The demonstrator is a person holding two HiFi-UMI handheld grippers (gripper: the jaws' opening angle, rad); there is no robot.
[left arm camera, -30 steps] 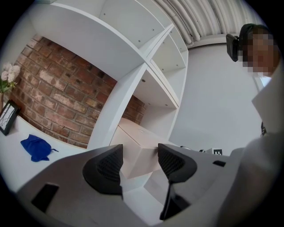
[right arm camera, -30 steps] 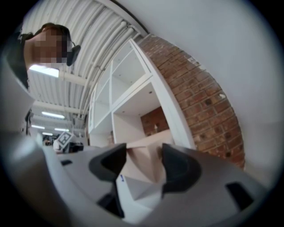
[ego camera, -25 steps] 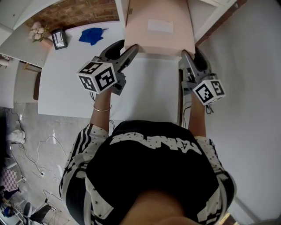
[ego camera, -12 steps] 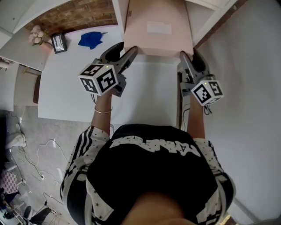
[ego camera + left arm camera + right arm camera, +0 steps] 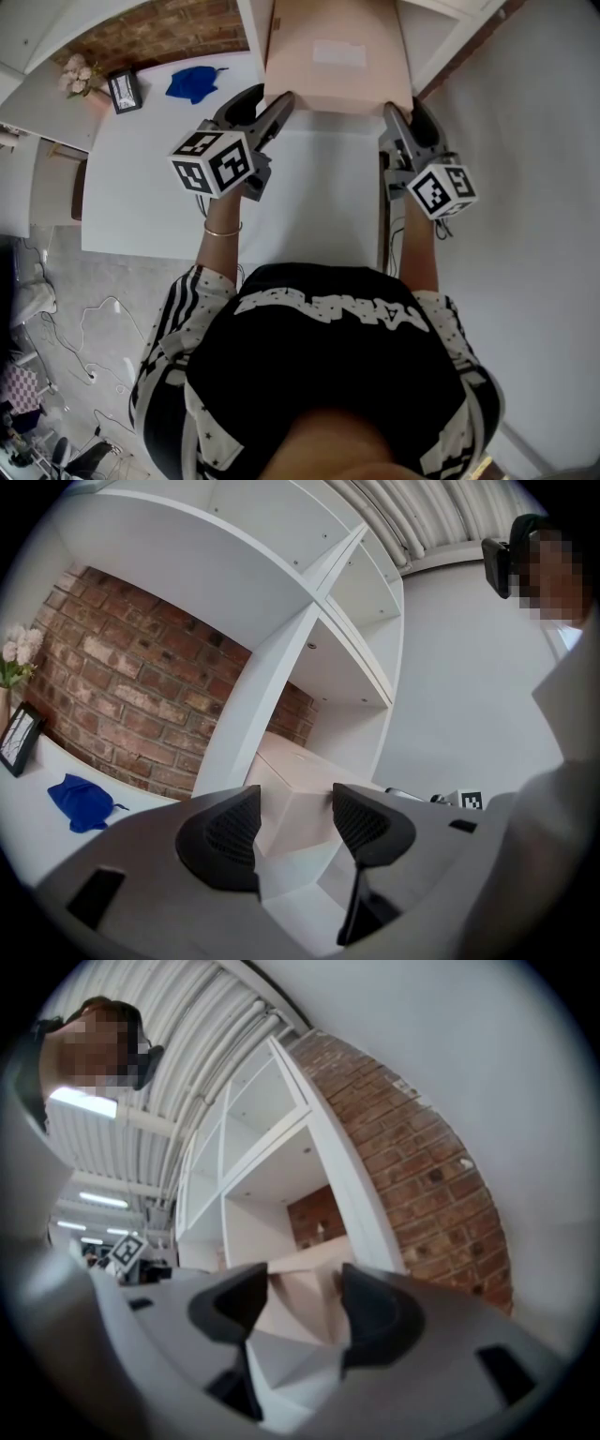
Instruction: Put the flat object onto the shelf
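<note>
Item: pale pink flat cardboard box (image 5: 337,66), upper centre, at the white shelf unit (image 5: 255,28) opening. It is gripped at its near corners by the left claw (image 5: 279,108) and right claw (image 5: 392,120), both part-closed on it, with forearms stretched forward and level.

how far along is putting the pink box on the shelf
Done: the flat pink box is up off the white table, and its far end looks to be inside the white shelf bay. In hand: the left gripper and right gripper each clamp a near corner. Left: probably slide it fully in, set it down and let go.
</note>
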